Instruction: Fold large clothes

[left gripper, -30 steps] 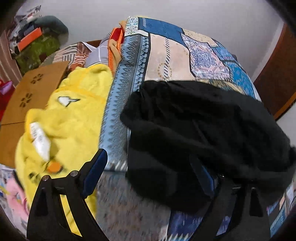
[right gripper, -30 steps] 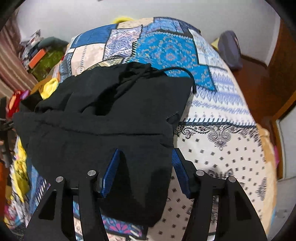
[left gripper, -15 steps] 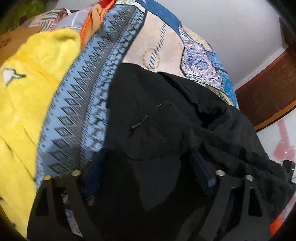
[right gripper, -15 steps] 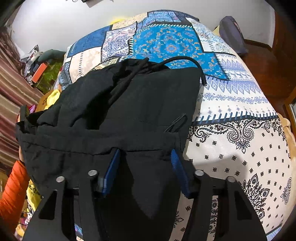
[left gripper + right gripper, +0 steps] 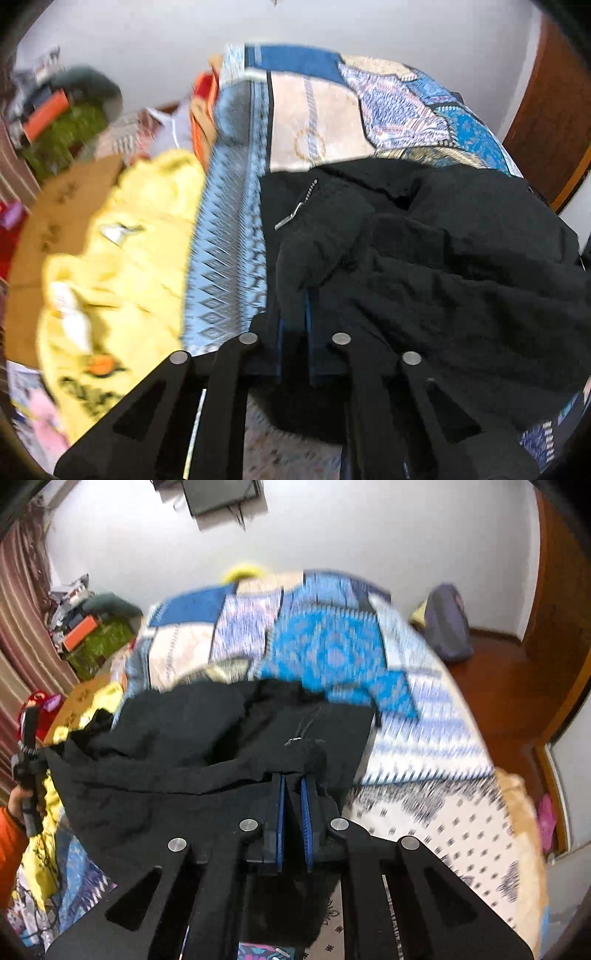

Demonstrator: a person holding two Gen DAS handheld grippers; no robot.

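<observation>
A large black garment lies bunched on the patterned bedspread. My left gripper is shut on a fold of its near left edge, next to a metal zip pull. In the right wrist view the same black garment spreads over the bed, and my right gripper is shut on its near right edge. The other hand-held gripper shows at the far left, gripping the cloth's other end.
A yellow fleece garment lies left of the bed over a brown cardboard sheet. Clutter and boxes stand by the striped curtain. A grey bag sits on the wooden floor at the right. A TV hangs on the wall.
Both grippers, open around the garment's near edge before, have closed on the cloth. The garment's edge is now lifted and stretched between them, and both views have tilted up.
</observation>
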